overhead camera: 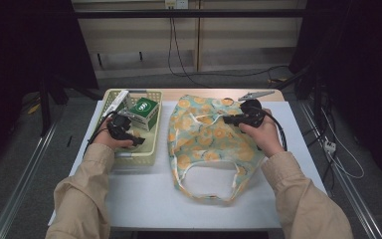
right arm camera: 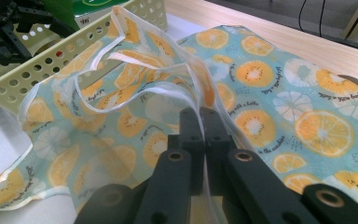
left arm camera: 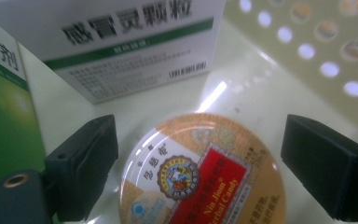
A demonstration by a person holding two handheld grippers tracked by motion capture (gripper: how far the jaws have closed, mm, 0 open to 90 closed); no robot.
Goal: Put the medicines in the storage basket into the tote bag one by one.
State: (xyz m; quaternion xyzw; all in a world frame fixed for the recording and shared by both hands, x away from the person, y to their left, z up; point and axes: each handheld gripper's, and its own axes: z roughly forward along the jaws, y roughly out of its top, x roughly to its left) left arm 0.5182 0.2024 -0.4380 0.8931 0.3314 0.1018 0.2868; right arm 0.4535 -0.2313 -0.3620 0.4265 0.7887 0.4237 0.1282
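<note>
Two boxes point(left arm camera: 135, 46) | one tin point(left arm camera: 200, 172) | one basket point(overhead camera: 149, 144) | one bag point(right arm camera: 279, 98)

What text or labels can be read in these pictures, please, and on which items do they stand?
"Nin Jiom Herbal Candy": round tin between the left claw's open jaws.
"感冒灵颗粒": white box; its fine print is too small.
"合剂": green box.
Script on the fruit-print bag, held by the right claw: too small.
</note>
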